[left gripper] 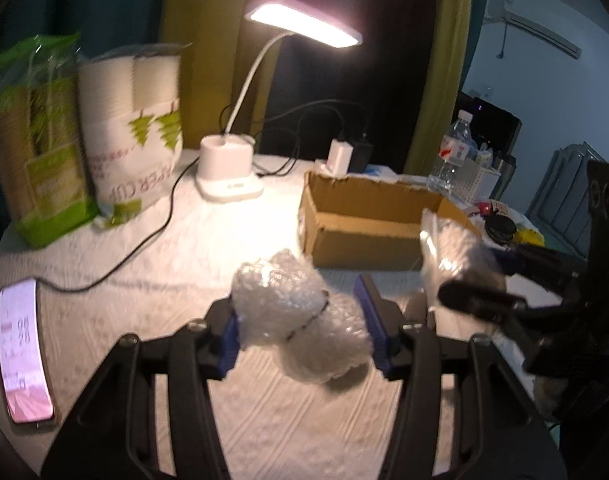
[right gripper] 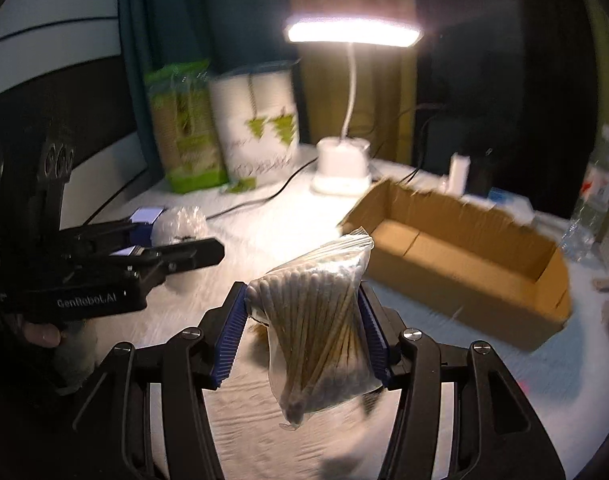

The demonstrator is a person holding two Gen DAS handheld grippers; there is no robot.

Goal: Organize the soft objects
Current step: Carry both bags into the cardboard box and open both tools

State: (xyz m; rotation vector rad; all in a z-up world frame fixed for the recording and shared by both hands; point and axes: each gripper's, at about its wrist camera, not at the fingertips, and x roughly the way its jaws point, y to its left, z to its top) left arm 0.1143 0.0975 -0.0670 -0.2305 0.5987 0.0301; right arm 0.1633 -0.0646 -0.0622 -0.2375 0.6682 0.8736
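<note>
- A white textured tablecloth [left gripper: 152,280] covers the table, lit by a white desk lamp [left gripper: 304,24] at the upper centre, dark curtains behind.
- An open cardboard box [left gripper: 364,216] sits right of centre in the left wrist view, apparently empty.
- The left gripper [left gripper: 300,332] pinches a bubble wrap bundle [left gripper: 300,320] between its blue pads, low in the frame and lifted off the cloth.
- The right gripper [right gripper: 308,336] clamps a clear bag of cotton swabs [right gripper: 320,328], bottom centre of its view, in front of the box.
- A lit phone [left gripper: 22,356] lies at lower left; two packs of paper cups [left gripper: 136,128] stand at upper left.
</note>
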